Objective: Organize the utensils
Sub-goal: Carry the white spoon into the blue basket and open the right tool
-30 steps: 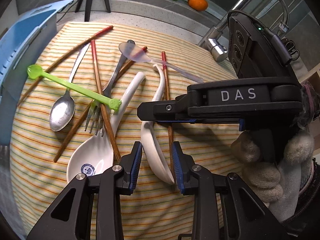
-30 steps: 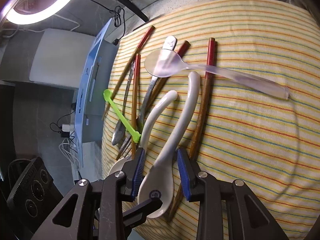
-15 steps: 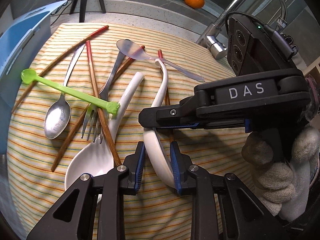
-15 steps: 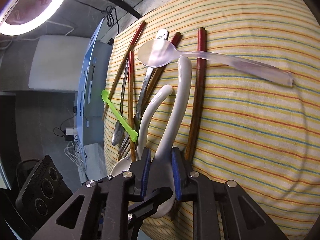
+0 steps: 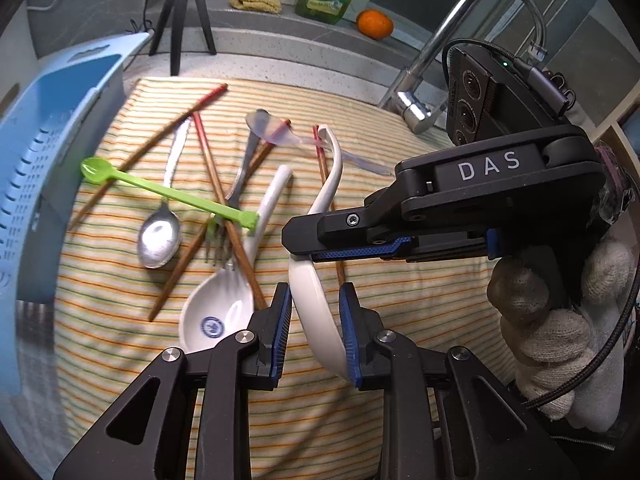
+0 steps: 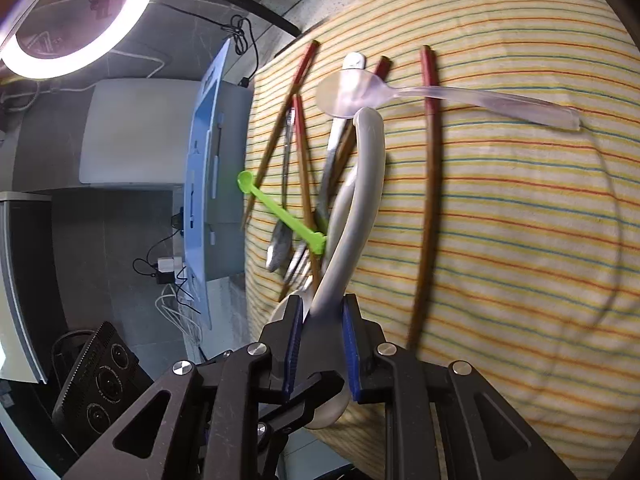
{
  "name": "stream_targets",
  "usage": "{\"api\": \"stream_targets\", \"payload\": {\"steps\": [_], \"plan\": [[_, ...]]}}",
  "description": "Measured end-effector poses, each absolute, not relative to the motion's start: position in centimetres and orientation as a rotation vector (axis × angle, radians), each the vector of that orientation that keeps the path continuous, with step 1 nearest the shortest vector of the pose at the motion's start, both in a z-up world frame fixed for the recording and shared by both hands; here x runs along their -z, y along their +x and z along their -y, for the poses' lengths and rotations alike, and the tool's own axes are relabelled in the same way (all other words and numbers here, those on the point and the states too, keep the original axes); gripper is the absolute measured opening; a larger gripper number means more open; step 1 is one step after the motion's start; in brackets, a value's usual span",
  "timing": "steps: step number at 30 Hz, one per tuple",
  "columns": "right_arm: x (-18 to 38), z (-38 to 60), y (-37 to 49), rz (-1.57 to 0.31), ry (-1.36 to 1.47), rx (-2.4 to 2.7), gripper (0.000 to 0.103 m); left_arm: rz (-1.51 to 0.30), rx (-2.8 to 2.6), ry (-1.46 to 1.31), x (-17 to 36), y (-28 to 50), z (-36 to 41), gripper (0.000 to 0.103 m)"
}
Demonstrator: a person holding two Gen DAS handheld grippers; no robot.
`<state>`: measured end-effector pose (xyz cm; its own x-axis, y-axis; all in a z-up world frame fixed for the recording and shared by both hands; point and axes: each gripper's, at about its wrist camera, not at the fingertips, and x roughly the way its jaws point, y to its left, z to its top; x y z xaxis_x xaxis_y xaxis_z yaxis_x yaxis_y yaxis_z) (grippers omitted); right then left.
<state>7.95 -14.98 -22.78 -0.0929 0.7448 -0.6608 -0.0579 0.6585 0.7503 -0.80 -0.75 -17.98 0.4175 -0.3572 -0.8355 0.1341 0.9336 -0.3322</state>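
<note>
A white ceramic soup spoon [image 5: 320, 300] is lifted off the striped cloth, gripped at its bowel end by both grippers. My left gripper [image 5: 314, 326] is shut on its bowl. My right gripper [image 6: 320, 344] is shut on the same spoon [image 6: 360, 200] where handle meets bowl, and shows from the side in the left wrist view [image 5: 440, 216]. A second white soup spoon [image 5: 224, 312], a green plastic spoon [image 5: 168, 192], a steel spoon [image 5: 160, 232], a fork [image 5: 224, 236], a clear plastic spoon [image 6: 440, 94] and several wooden chopsticks [image 6: 428, 200] lie on the cloth.
A blue plastic basket [image 5: 44, 168] stands at the cloth's left edge. A faucet [image 5: 448, 60] rises behind the right side. A tripod [image 5: 180, 12], sponge, detergent bottle and orange [image 5: 374, 24] stand along the back ledge. A ring light [image 6: 68, 12] hangs beyond.
Both grippers closed on the white soup spoon and lifted it off the cloth; its handle now points up and away. The other utensils have not moved.
</note>
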Motion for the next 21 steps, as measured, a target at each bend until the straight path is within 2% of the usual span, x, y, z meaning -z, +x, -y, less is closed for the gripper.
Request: {"api": "stream_targets", "payload": {"steps": [14, 21], "plan": [[17.4, 3.9, 8.4, -1.423, 0.576, -0.830, 0.018, -0.984, 0.259, -0.193, 13.4, -0.8, -10.7, 0.022], [16.7, -4.4, 9.8, -1.402, 0.544, -0.869, 0.018, -0.977, 0.218, -0.189, 13.6, 0.8, -17.2, 0.022]]}}
